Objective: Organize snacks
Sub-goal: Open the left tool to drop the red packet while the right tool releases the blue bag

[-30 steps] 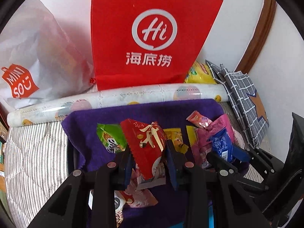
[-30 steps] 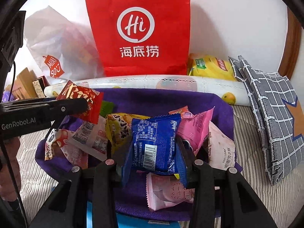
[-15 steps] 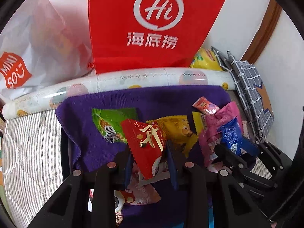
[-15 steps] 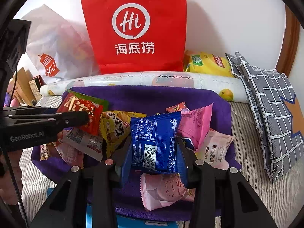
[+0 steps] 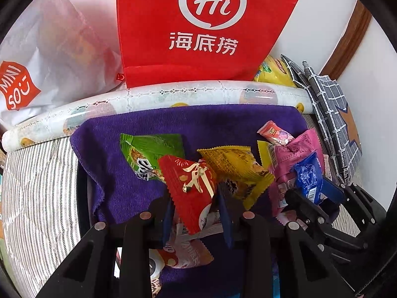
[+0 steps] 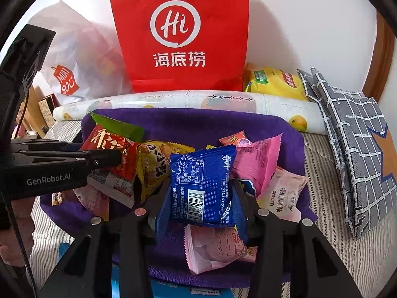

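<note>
A: A red snack packet [image 5: 191, 186] sits clamped in the left gripper [image 5: 194, 213], a blue packet [image 6: 202, 186] between the right gripper [image 6: 201, 208] pads, whose jaws have just been opening, both above the purple towel [image 5: 211, 121].

B: Progress?

A: Early, seemingly. Green [image 5: 148, 152], yellow [image 5: 235, 166] and pink packets [image 6: 258, 164] lie jumbled on the towel, unsorted, before a red bag [image 6: 181, 34] on the bed [image 6: 335, 236].

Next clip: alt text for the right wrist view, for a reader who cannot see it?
The right gripper holds a blue foil snack packet above a purple towel strewn with snack packets. At left, the left gripper grips a red snack packet; a red paper bag stands behind.
</note>
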The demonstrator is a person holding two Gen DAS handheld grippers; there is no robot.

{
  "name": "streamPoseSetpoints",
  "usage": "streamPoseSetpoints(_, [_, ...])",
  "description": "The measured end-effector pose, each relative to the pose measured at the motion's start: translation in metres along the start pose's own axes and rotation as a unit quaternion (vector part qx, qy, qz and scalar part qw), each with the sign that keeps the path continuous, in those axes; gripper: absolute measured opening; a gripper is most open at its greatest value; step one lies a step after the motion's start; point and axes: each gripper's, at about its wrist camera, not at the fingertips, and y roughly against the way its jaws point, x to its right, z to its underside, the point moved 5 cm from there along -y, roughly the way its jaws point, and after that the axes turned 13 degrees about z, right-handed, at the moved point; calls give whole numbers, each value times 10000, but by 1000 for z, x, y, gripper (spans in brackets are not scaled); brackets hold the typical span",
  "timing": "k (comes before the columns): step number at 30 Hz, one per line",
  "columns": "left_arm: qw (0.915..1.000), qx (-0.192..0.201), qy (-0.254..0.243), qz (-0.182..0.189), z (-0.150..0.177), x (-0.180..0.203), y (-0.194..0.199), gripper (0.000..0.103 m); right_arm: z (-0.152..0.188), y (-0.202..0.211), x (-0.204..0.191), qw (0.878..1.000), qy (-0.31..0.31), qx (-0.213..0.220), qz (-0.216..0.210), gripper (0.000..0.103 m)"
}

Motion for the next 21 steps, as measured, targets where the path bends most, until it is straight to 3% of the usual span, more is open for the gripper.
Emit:
streamPoseSetpoints(7, [9999,-115,45,51,2,-1,-5,41,1,1,0,9999,-4,3,-116,52])
streamPoseSetpoints(12, [9999,11,-138,24,0,9,4,62,0,3,0,9996,-29,-3,-296,63])
streamPoseSetpoints(15, [9998,85,-201,-23,-2,14,14,65,-3,8,1,9992,-75,76,-382,71])
streamPoseSetpoints(21, [9987,397,-299,-68,-7,22,49,65,-13,41,9,9982,-337,401,-298,78])
